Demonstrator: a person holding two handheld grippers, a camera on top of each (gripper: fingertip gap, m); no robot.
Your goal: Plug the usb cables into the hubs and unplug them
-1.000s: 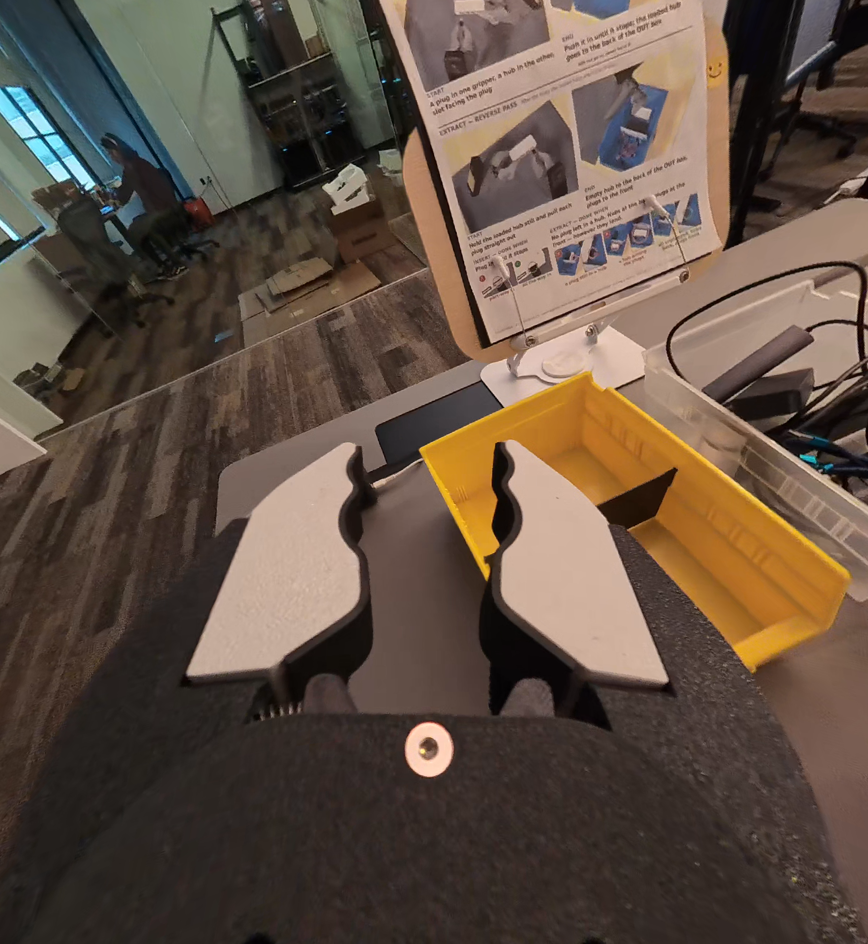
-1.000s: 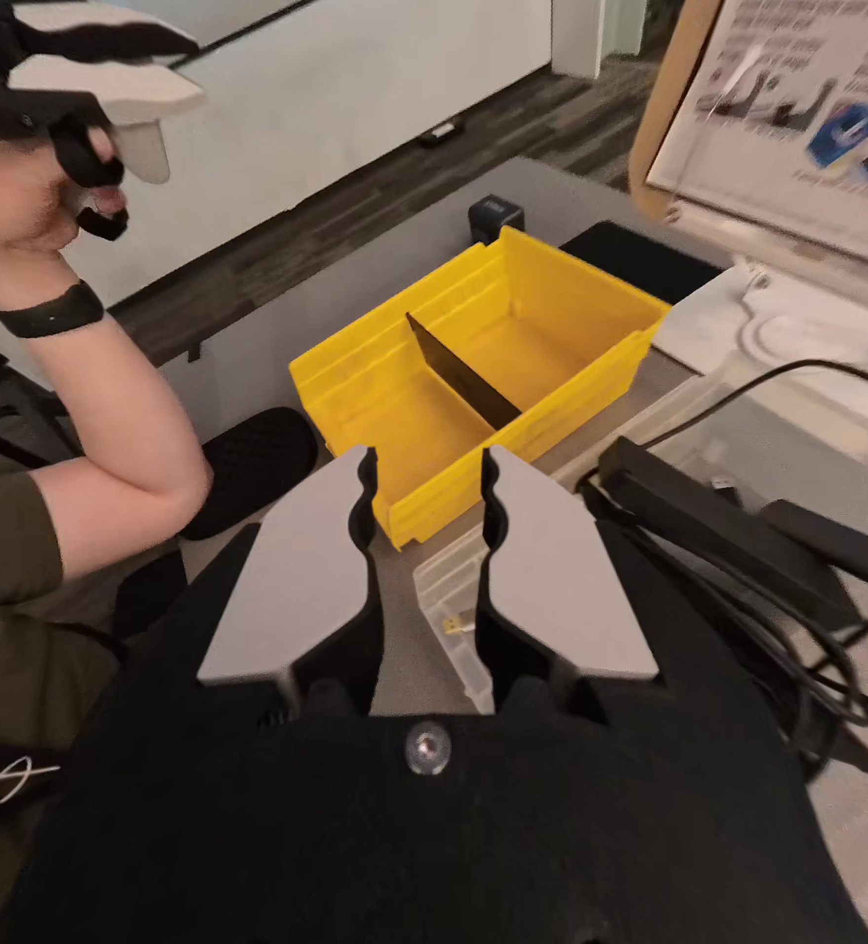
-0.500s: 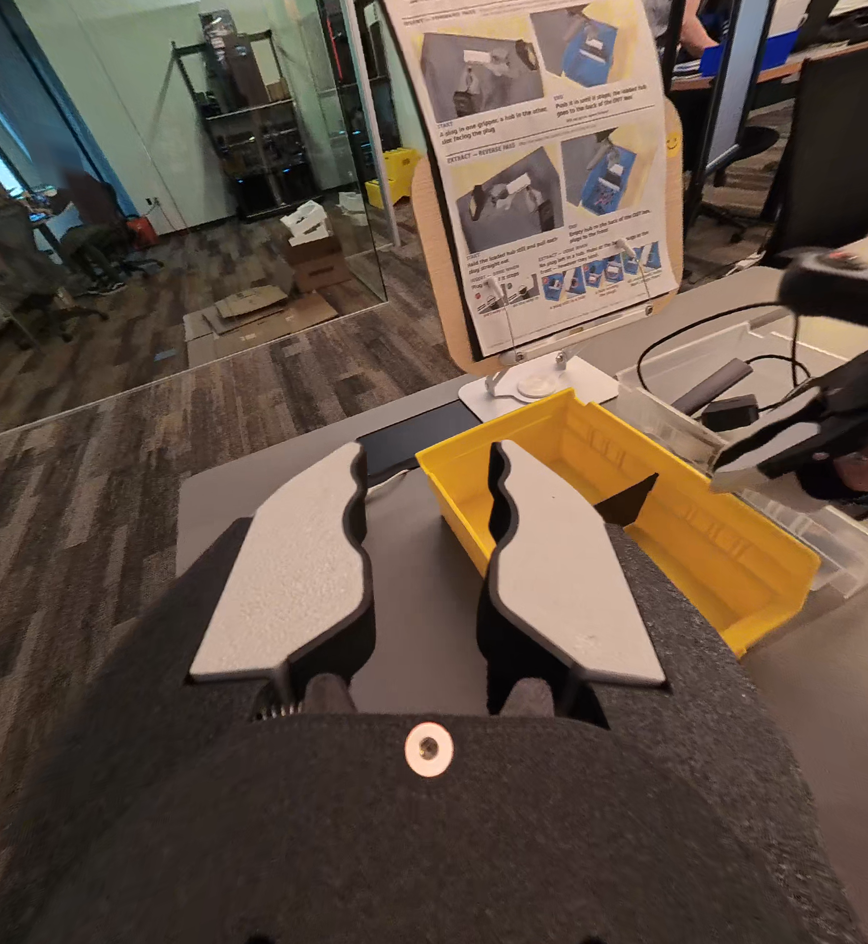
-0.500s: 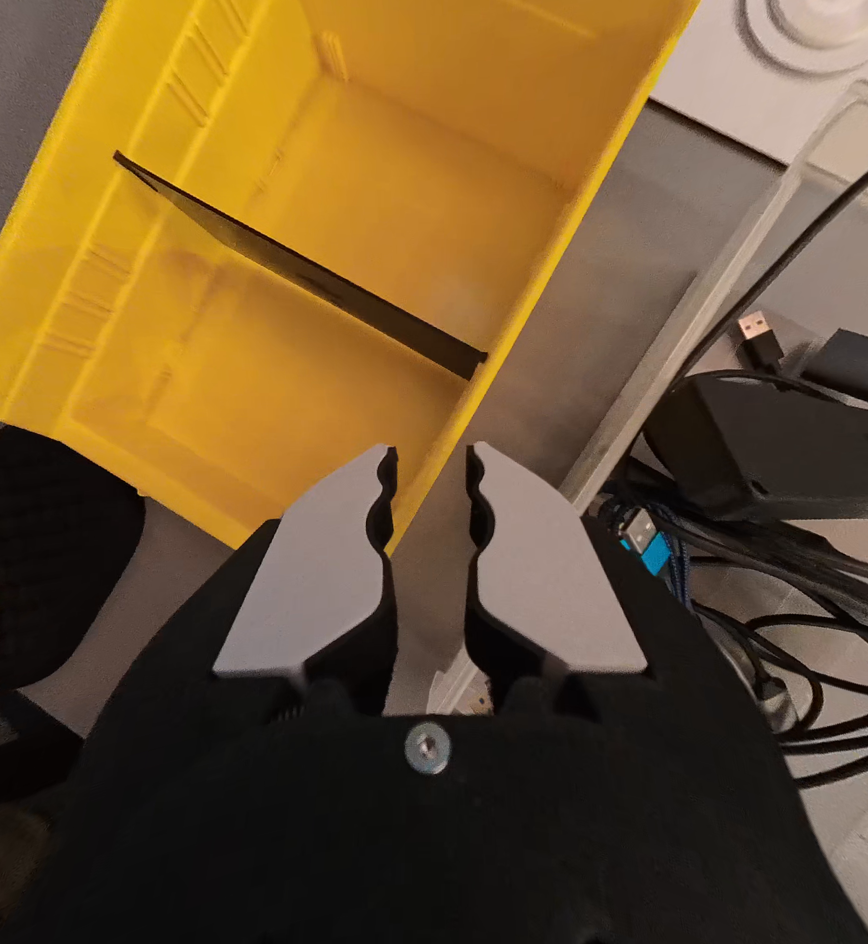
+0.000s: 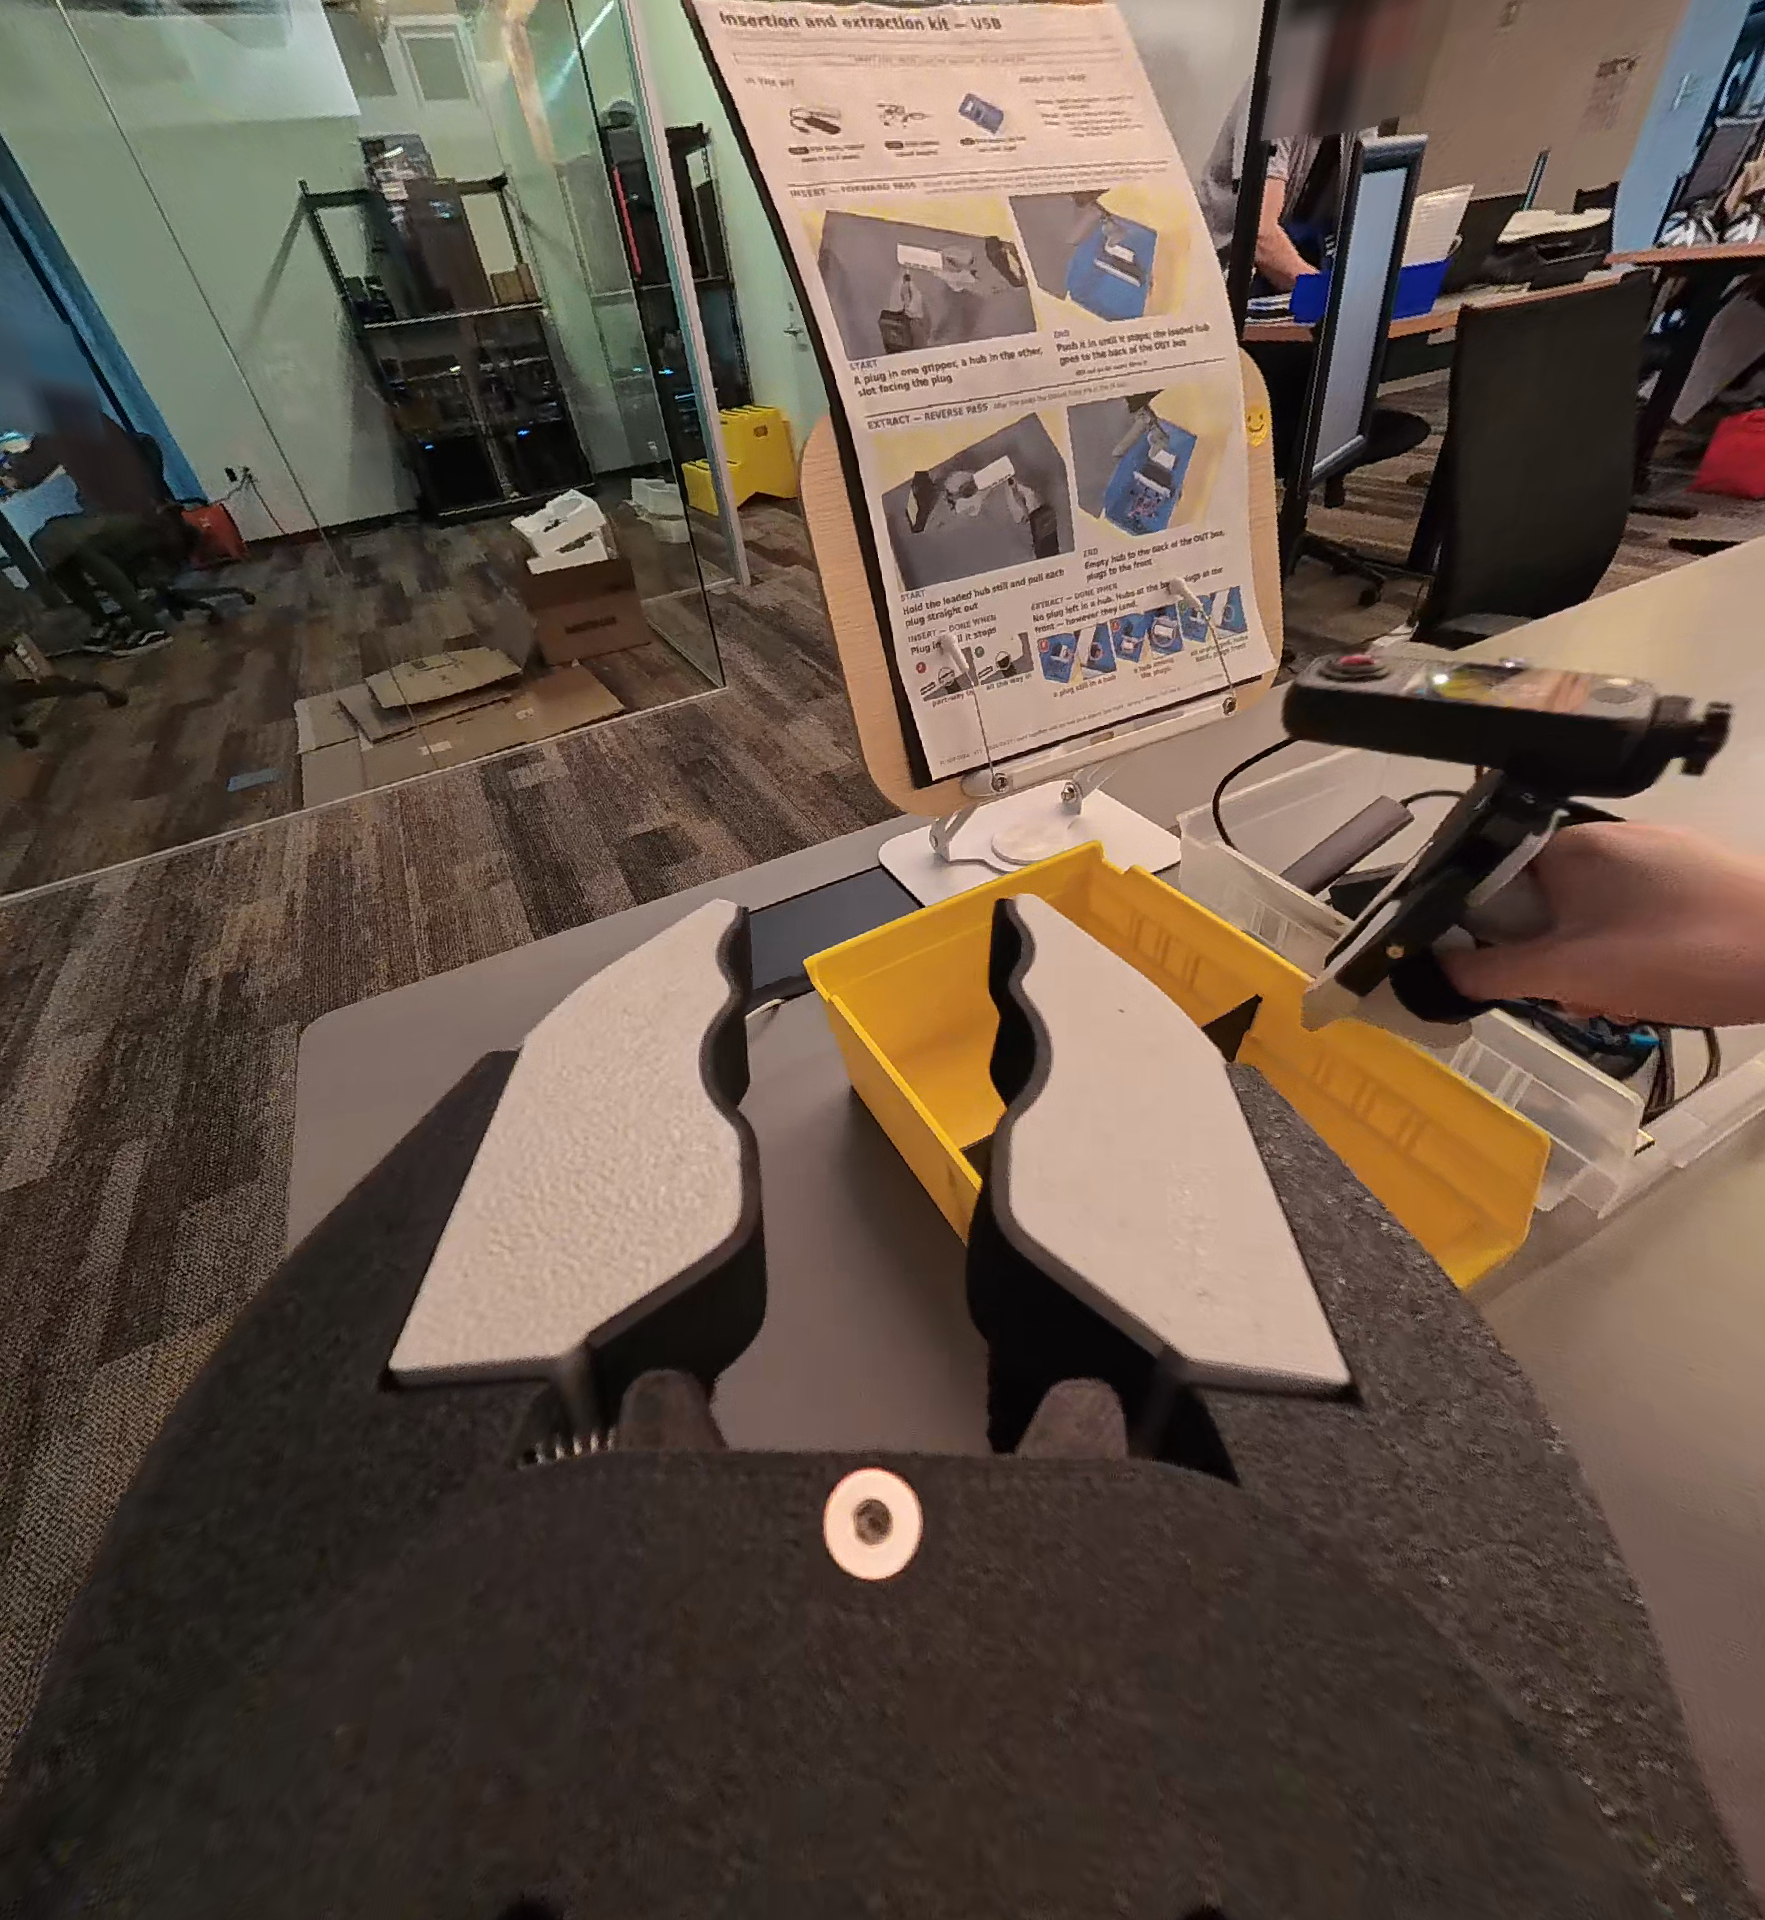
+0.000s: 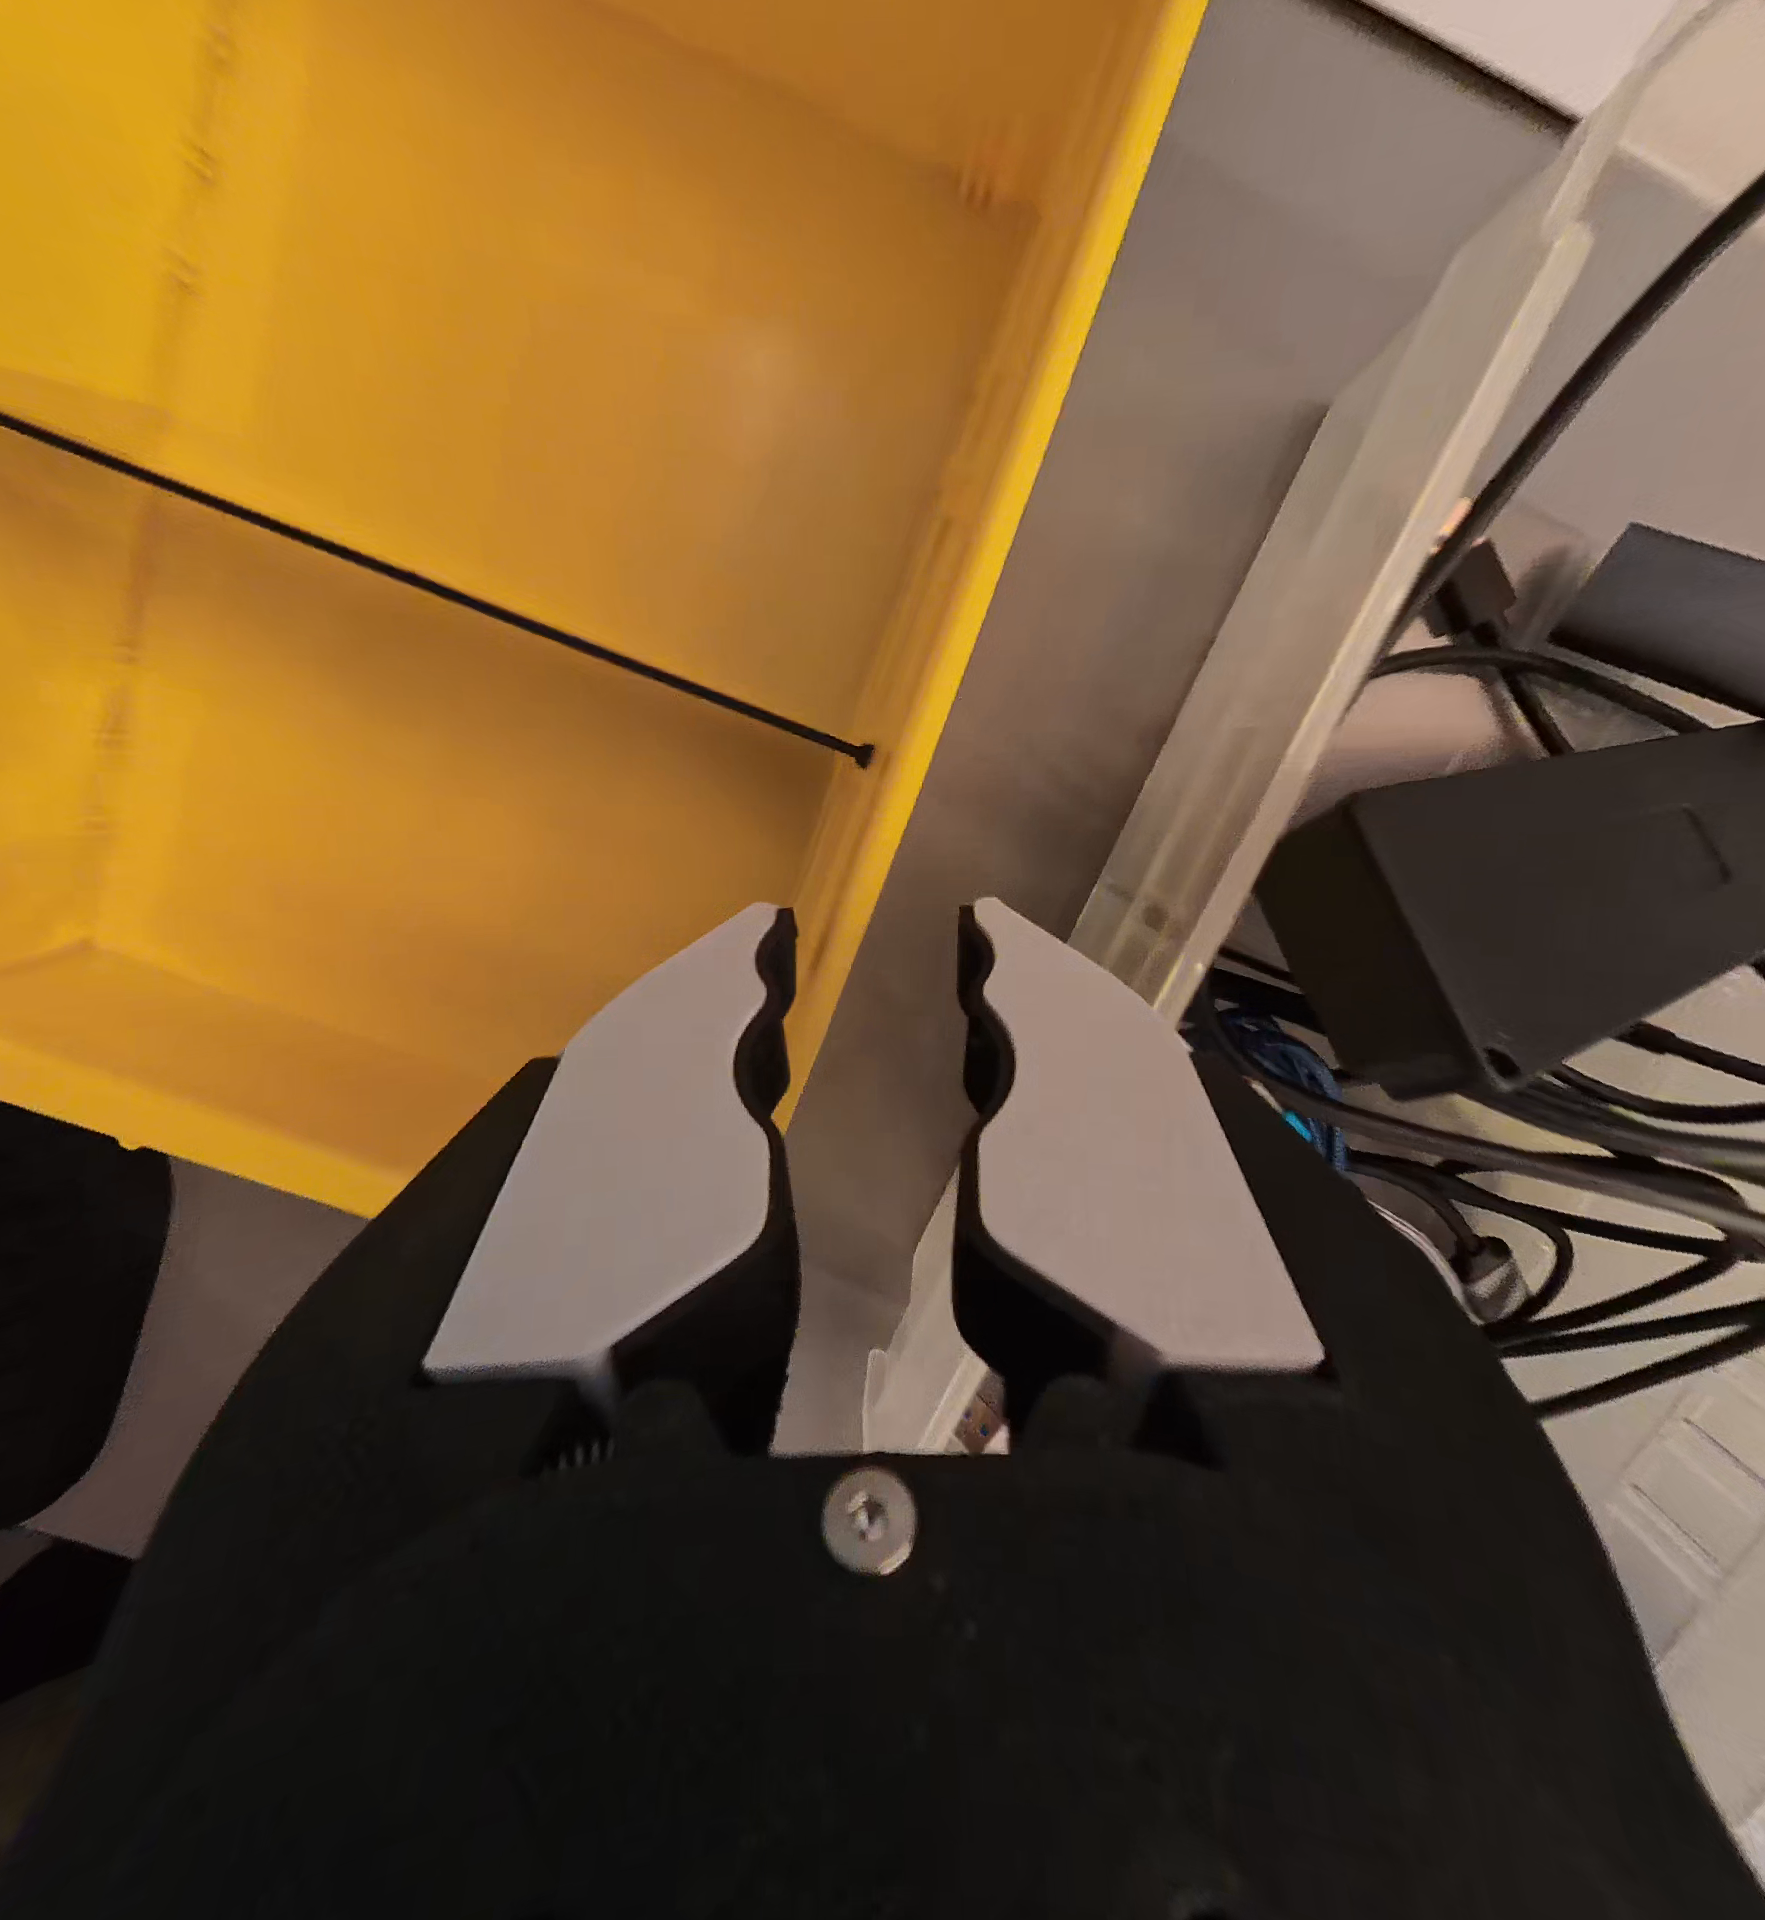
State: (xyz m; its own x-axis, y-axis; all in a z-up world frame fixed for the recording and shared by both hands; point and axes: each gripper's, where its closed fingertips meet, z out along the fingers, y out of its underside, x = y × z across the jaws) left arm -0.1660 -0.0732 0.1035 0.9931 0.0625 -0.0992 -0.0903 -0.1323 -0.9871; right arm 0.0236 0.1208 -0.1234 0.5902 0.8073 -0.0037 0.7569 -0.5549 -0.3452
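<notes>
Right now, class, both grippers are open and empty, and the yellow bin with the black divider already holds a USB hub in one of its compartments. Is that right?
Not quite. The yellow bin holds nothing: the right wrist view shows both compartments bare on either side of the black divider. The hubs and cables lie in the clear bin beside it. The rest stands: left gripper and right gripper are open and empty.

An open-plan office: glass partition walls [image 5: 504, 364] upper left, desks [image 5: 1709, 260] and office chairs [image 5: 1543, 457] upper right, wood-look flooring [image 5: 234, 862].
</notes>
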